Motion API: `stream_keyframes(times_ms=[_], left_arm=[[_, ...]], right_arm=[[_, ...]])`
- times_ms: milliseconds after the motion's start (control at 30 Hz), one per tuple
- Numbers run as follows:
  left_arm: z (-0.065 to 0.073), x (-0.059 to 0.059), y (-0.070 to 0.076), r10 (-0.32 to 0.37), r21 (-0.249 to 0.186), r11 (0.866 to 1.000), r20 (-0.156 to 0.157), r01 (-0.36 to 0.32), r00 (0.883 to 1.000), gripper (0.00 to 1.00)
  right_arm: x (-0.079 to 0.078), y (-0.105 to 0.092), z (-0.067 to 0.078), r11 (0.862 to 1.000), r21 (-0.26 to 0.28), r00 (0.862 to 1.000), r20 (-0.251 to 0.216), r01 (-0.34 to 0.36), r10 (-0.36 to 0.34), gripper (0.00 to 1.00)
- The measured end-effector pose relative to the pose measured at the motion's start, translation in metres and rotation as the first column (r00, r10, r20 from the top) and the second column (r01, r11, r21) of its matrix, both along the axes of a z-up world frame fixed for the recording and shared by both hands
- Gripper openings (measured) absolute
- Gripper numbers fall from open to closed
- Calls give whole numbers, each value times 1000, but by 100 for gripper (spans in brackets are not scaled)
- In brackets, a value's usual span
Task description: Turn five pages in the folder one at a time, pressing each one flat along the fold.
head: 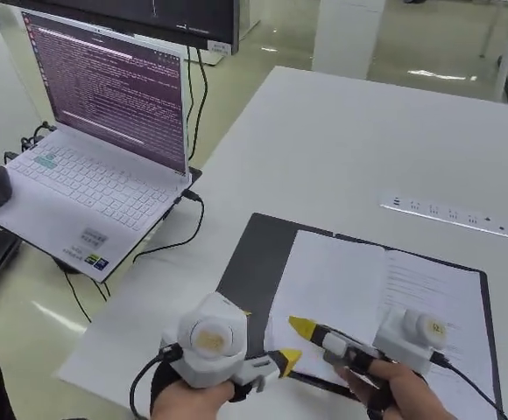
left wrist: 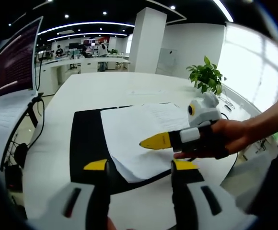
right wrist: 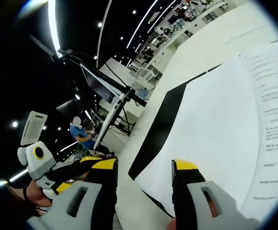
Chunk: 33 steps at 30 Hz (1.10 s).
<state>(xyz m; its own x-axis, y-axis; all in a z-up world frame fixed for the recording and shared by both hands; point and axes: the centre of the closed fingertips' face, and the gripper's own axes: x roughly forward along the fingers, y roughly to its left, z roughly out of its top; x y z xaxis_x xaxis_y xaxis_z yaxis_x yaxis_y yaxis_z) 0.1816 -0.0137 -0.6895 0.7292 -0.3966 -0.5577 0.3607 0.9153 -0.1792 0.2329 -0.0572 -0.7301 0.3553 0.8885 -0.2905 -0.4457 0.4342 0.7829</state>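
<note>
a, tabletop [head: 350, 140]: white, carries folder.
b, laptop [head: 105, 166]: 10 o'clock, off tabletop edge.
c, folder [head: 247, 262]: black, open flat, 5 o'clock in head view.
d, page [head: 333, 280]: blank side up, lying across fold; printed sheet [head: 438, 293] at its 3 o'clock.
e, left gripper [head: 282, 359]: jaws parted, empty, at folder's 6 o'clock edge.
f, right gripper [head: 305, 328]: jaws parted, empty, tip over page's near edge.
Progress (judged): one page apparently over, fold not yet pressed; count toward five unreadable.

White left tool [head: 282, 359] with yellow tips, black cable [head: 137, 385], right tool [head: 303, 327] alike, black fingerless glove [left wrist: 219, 143]
</note>
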Motion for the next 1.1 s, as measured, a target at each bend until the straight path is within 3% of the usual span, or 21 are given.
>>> stream_keyframes(times_ms=[200, 433, 533, 733, 800, 833, 933, 1033, 1100], left_arm=[[-15, 9, -1, -23, -6, 1000, -21, 23, 1000, 22], [-27, 26, 2, 37, -68, 997, -44, -40, 998, 1], [-32, 32, 0, 42, -67, 997, -45, -45, 998, 0], [-48, 38, -9, 80, -105, 991, -73, -88, 994, 0], [-56, 37, -9, 109, -122, 985, -105, -122, 988, 0], [-58, 37, -9, 116, -125, 984, -105, -129, 988, 0], [-70, 33, -7, 139, -94, 984, -139, -152, 981, 0], [-81, 29, -8, 130, -90, 985, -161, -146, 978, 0], [-90, 21, 0, 131, -24, 990, -189, -138, 973, 0]], right_arm=[[7, -28, 14, 999, -23, 998, 57, 26, -24, 41], [12, -55, 22, 997, -23, 994, 75, 78, -76, 39], [10, -63, 26, 996, -18, 993, 81, 87, -85, 38], [4, -79, 20, 995, -52, 994, 83, 82, -77, 37], [4, -84, 19, 994, -54, 993, 76, 94, -90, 37], [4, -87, 16, 993, -60, 993, 70, 98, -93, 36], [5, -92, 11, 992, -72, 993, 58, 107, -103, 34], [5, -94, 9, 991, -78, 993, 48, 110, -106, 33], [5, -96, 7, 990, -84, 993, 41, 109, -106, 33]])
